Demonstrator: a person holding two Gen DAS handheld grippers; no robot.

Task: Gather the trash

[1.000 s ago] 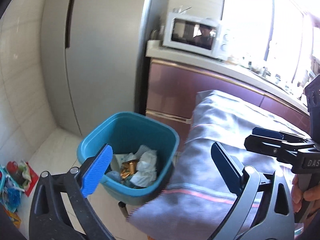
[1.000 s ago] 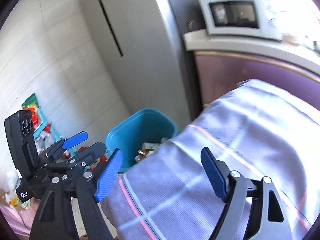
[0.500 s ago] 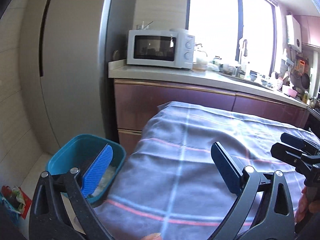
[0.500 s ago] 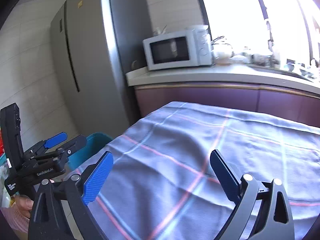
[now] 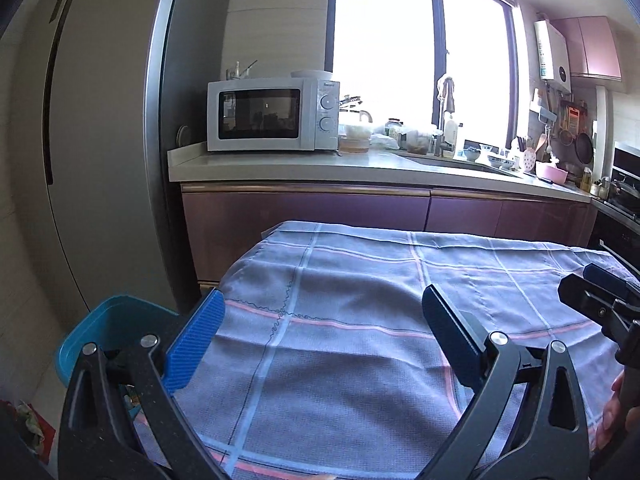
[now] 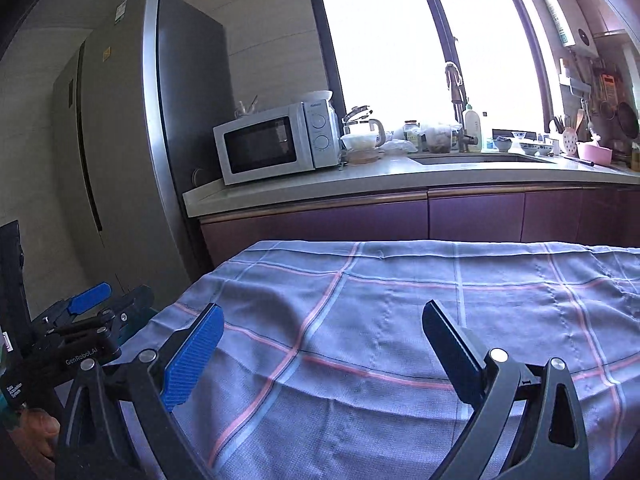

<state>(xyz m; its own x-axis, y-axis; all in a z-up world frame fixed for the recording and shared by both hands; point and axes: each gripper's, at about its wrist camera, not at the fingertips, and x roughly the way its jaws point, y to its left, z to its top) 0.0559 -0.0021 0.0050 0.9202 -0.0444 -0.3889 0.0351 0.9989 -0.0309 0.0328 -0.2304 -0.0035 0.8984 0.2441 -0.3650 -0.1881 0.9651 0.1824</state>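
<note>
Left wrist, bin (image 5: 116, 320) now nearly hidden

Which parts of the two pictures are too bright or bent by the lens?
Left wrist view: the window is blown out white, and the fridge edge curves from fisheye distortion. Right wrist view: the window is equally overexposed, the cabinets below lie in shade, and the tablecloth stays sharp.

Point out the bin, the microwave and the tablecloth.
bin (image 5: 108, 316), left wrist view, on its teal back rim.
microwave (image 5: 260, 114), left wrist view, on its dark door window.
tablecloth (image 6: 400, 312), right wrist view, on a bare checked patch between the fingers.
</note>
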